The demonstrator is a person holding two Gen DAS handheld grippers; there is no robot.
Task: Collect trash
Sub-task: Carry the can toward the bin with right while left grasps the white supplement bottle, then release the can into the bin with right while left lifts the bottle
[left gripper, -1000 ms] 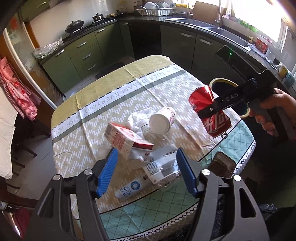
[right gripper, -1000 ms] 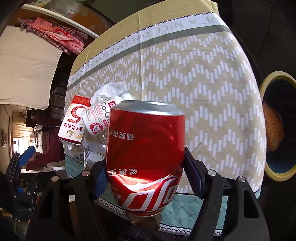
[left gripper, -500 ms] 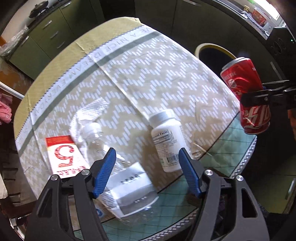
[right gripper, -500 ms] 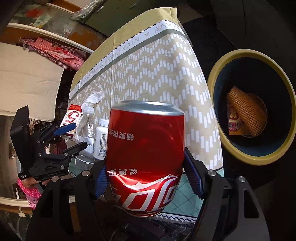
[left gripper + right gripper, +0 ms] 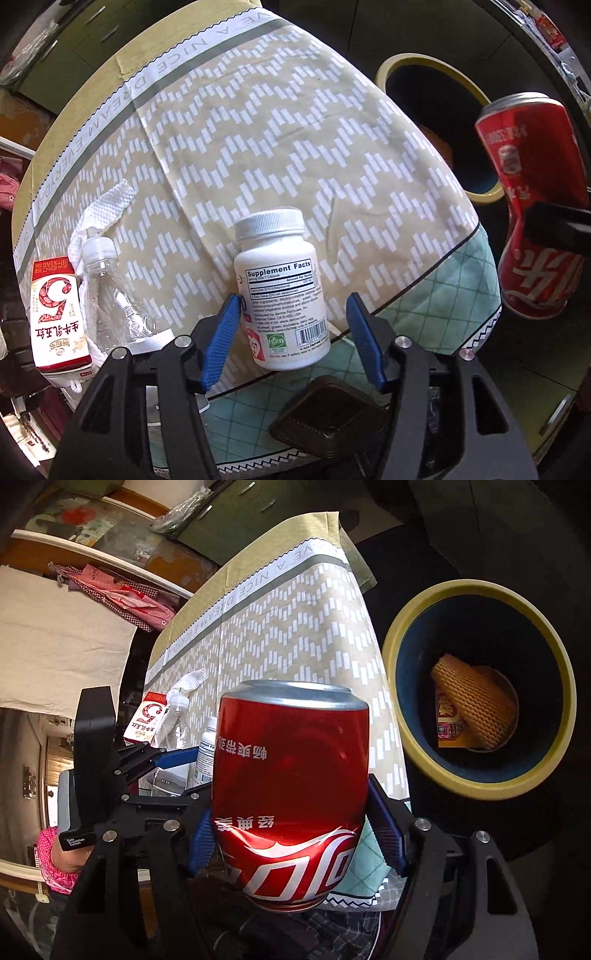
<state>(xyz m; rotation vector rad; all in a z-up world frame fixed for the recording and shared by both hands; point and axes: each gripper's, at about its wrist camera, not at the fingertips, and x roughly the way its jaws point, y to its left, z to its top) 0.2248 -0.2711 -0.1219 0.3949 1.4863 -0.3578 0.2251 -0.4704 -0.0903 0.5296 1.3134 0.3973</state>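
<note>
Your right gripper [image 5: 291, 834] is clamped on the dented red can [image 5: 291, 786], held off the tabletop [image 5: 280, 147] edge beside the yellow-rimmed bin [image 5: 480, 781]. Your left gripper [image 5: 293, 338] is spread wide around the white supplement bottle [image 5: 280, 291] lying on the tabletop, pads not touching it. A clear plastic bottle [image 5: 110, 295] and milk carton [image 5: 57, 314] lie to its left.

- Left wrist cam: above the near table [image 5: 280, 122] edge, looking down and forward, supplement bottle [image 5: 282, 291] close.
- Right wrist cam: off the table's side, red can [image 5: 291, 775] filling centre, bin [image 5: 480, 786] right.
- Shared: tablecloth, can, bin, bottle.
</note>
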